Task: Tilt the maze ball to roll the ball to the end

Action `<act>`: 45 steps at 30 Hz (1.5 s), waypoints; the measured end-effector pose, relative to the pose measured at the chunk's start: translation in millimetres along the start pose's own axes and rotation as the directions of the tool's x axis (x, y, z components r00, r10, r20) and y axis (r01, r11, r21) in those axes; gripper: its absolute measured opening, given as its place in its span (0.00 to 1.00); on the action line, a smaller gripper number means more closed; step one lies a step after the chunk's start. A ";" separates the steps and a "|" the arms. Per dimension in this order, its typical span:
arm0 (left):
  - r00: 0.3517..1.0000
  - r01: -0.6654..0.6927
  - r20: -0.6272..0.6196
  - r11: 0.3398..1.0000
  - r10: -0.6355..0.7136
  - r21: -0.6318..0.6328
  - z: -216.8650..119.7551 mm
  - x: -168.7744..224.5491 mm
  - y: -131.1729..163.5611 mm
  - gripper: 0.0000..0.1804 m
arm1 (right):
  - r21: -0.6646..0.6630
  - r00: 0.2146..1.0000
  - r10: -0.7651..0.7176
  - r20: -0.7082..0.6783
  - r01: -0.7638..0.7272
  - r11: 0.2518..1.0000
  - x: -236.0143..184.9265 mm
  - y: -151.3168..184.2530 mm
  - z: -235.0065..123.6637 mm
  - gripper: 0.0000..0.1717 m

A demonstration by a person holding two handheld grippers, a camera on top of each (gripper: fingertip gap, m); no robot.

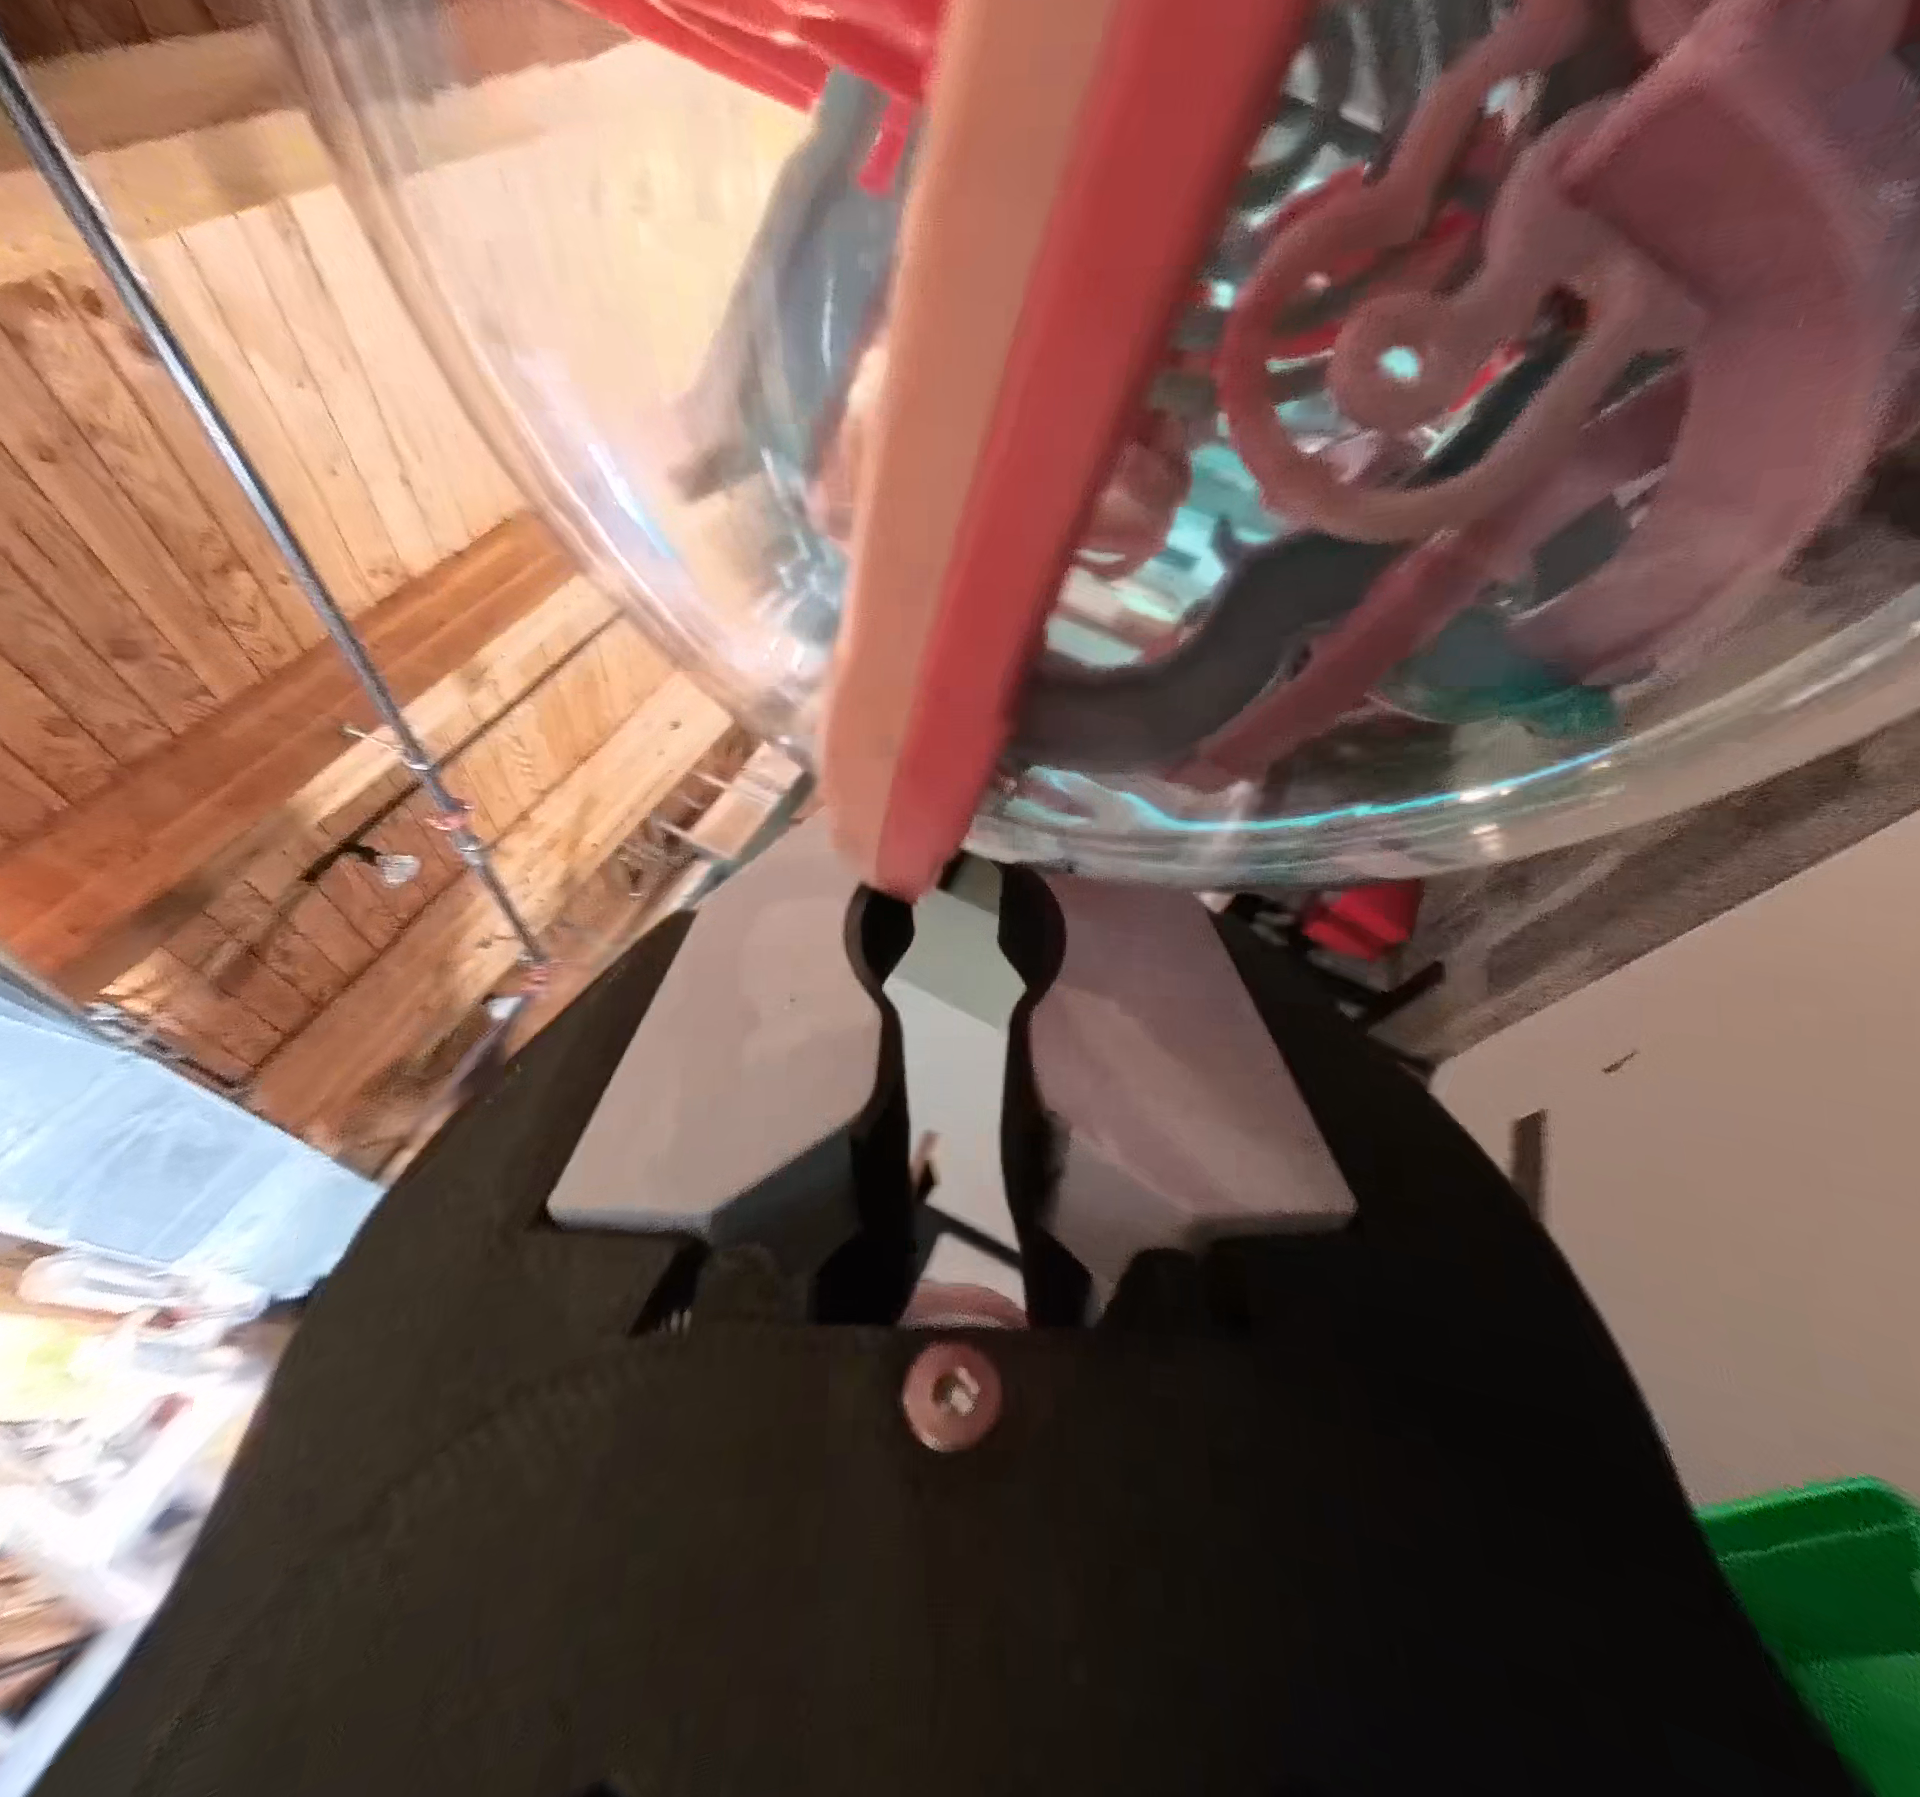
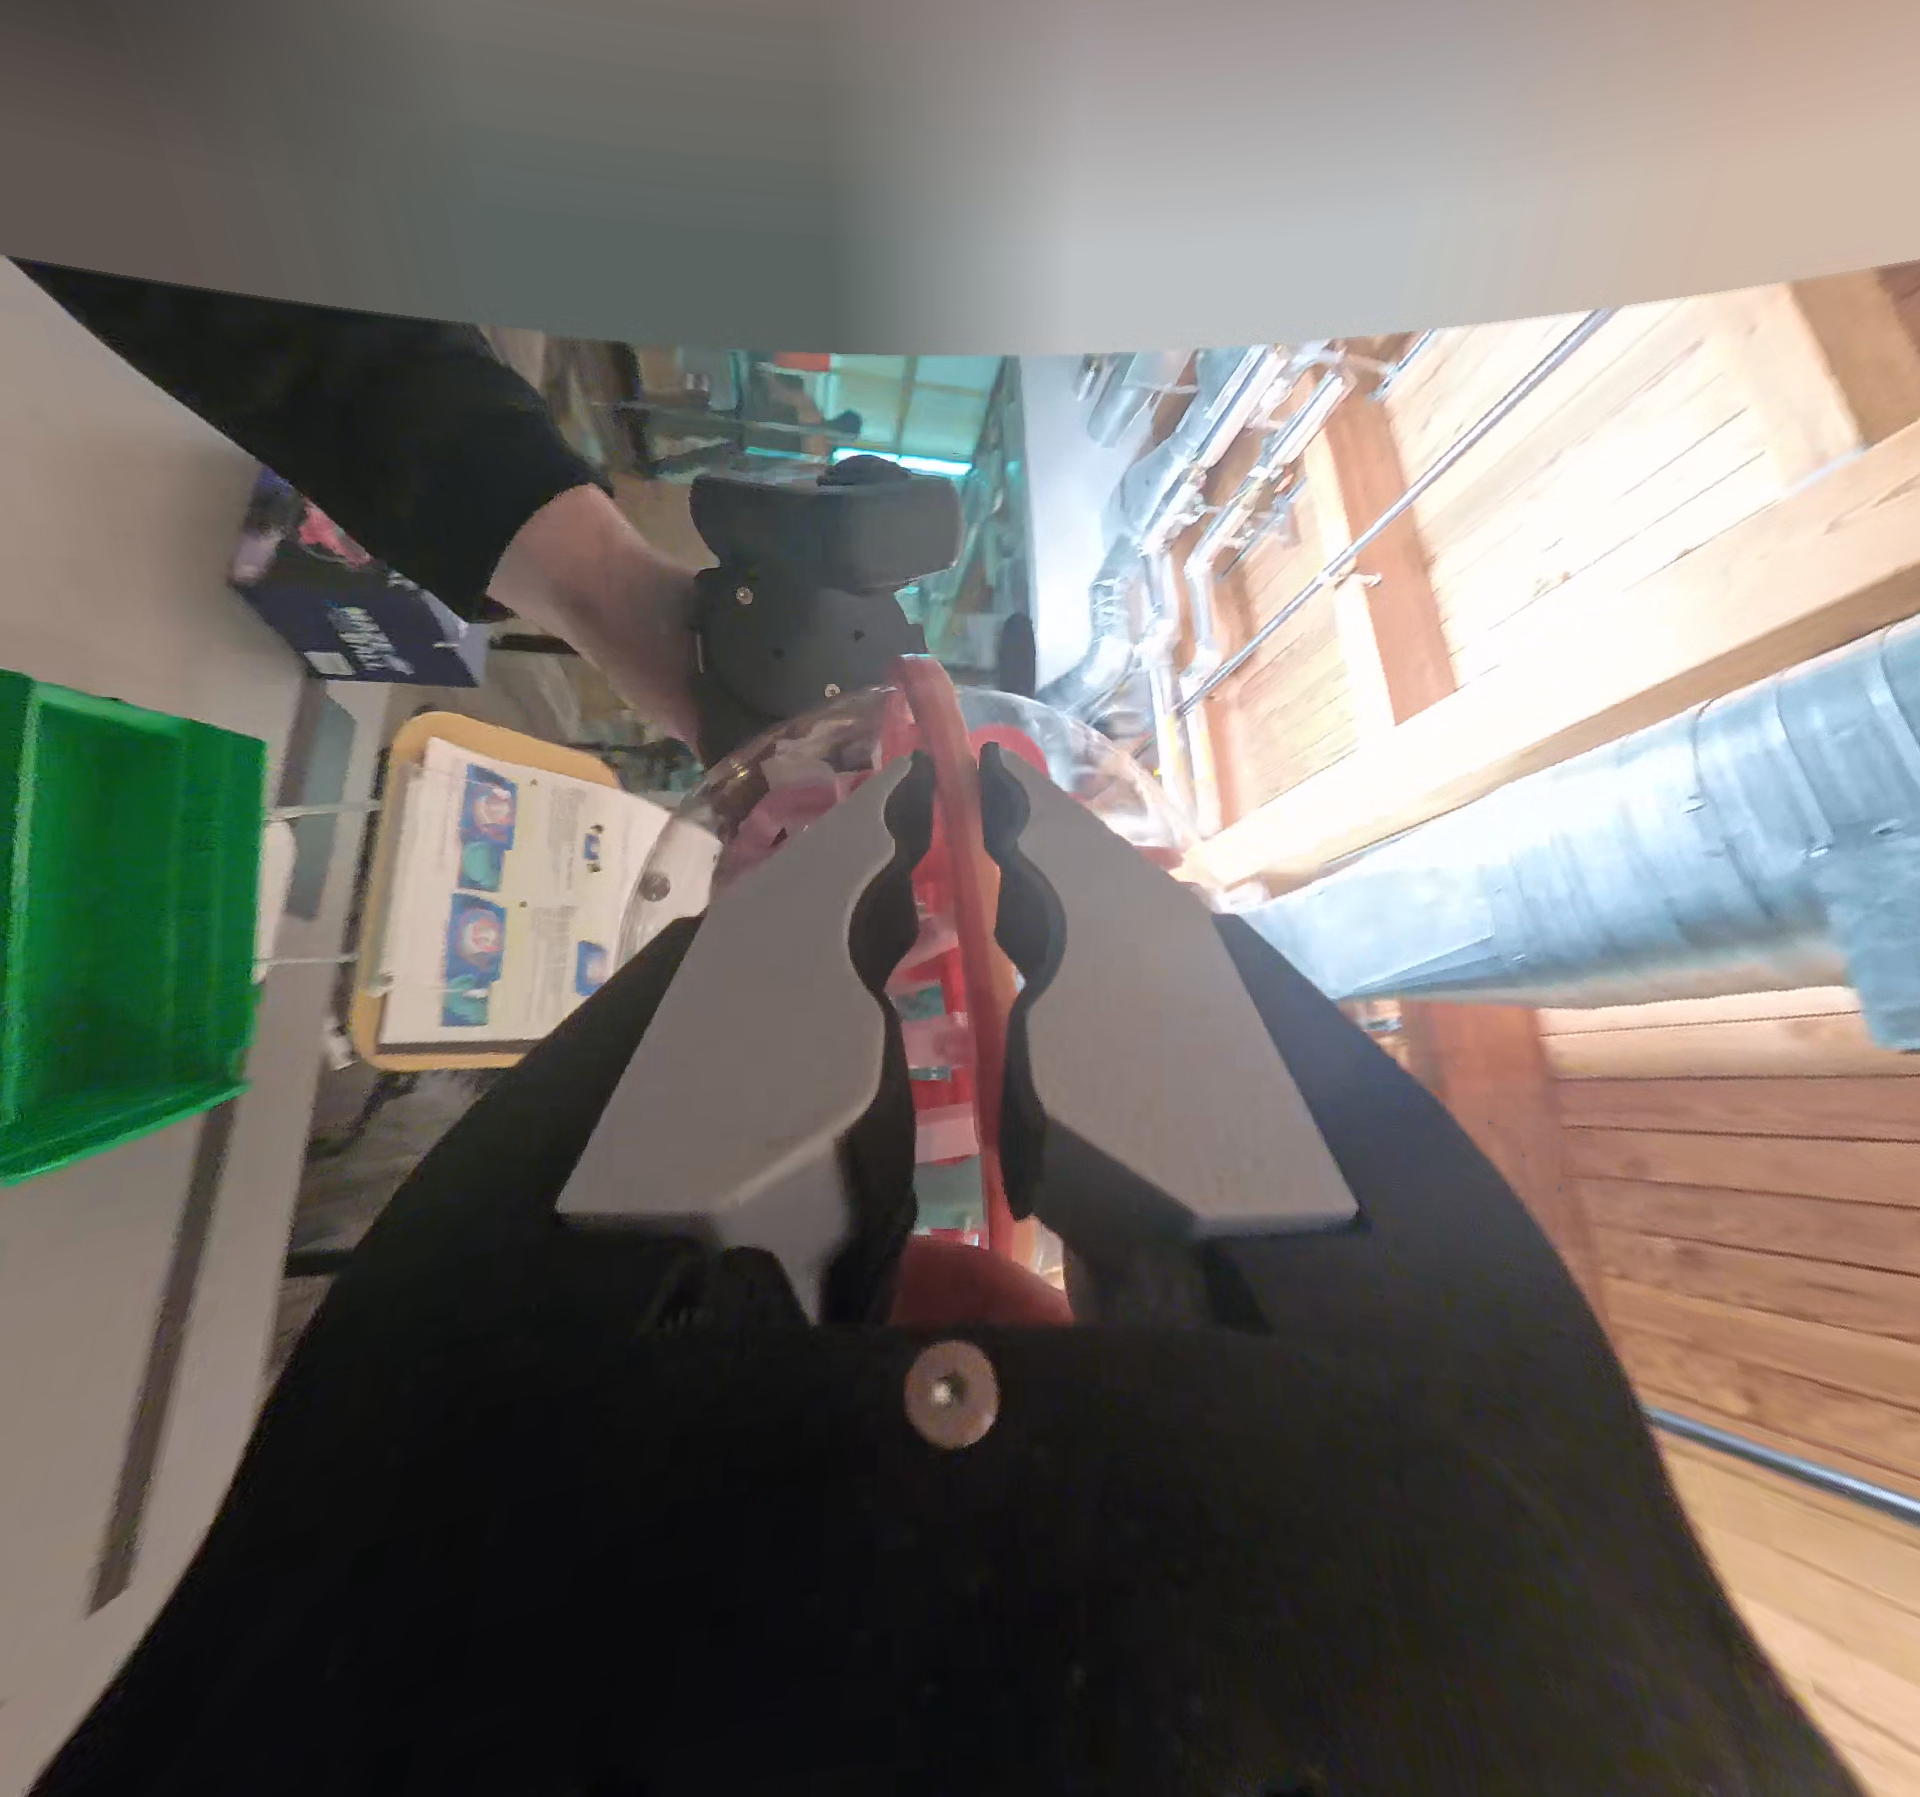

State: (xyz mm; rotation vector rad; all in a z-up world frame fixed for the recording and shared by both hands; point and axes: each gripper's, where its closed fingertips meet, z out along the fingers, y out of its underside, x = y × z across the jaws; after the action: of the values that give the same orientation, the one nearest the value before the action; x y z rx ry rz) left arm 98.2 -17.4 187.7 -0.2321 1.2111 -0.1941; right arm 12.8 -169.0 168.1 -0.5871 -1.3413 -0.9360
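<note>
right gripper [image 2: 951, 781] nearest the lens, black pads clamped on the red rim [image 2: 961, 874] of the clear maze ball [image 2: 1081, 760], held up off the table [image 2: 94, 542]. left gripper [image 1: 956, 900] at the far side, fingers narrowly apart, red rim's edge at the left fingertip, grip unclear. green bin [image 2: 114, 916] lower left.

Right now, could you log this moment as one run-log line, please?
maze ball lifted, tilted | right gripper clamps red rim | left gripper at rim end
</note>
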 end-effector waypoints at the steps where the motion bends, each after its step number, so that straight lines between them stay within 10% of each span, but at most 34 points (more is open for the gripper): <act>1: 0.999 0.042 -0.022 0.999 -0.042 0.007 1.5 5.9 2.4 0.03 | -0.022 0.999 0.023 0.028 -0.022 1.000 1.9 0.9 2.9 0.04; 22: 0.806 0.510 -0.254 0.845 -0.534 -0.158 24.5 89.8 46.3 0.04 | -0.340 0.815 0.502 0.288 -0.404 0.850 7.5 65.8 44.7 0.04; 30: 0.909 0.413 0.027 0.907 -0.416 0.080 33.8 -28.2 12.5 0.03 | -0.223 0.945 0.049 0.322 0.025 0.974 57.8 20.5 63.9 0.04; 35: 0.938 0.143 0.293 0.977 -0.184 0.157 23.2 -118.7 -44.1 0.00 | -0.152 0.894 -0.371 0.253 0.415 0.897 94.3 -20.9 66.0 0.04; 45: 0.927 -0.067 0.372 0.964 -0.035 0.257 -19.6 -177.8 -151.8 0.00 | -0.082 0.860 -0.480 -0.175 0.473 0.877 160.0 -89.3 12.3 0.04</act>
State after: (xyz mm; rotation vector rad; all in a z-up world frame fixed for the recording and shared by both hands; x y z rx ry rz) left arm 15.6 -116.4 383.7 -0.0196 0.7947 -0.2821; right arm -73.9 -242.5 312.4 -0.1774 -1.3198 -1.3866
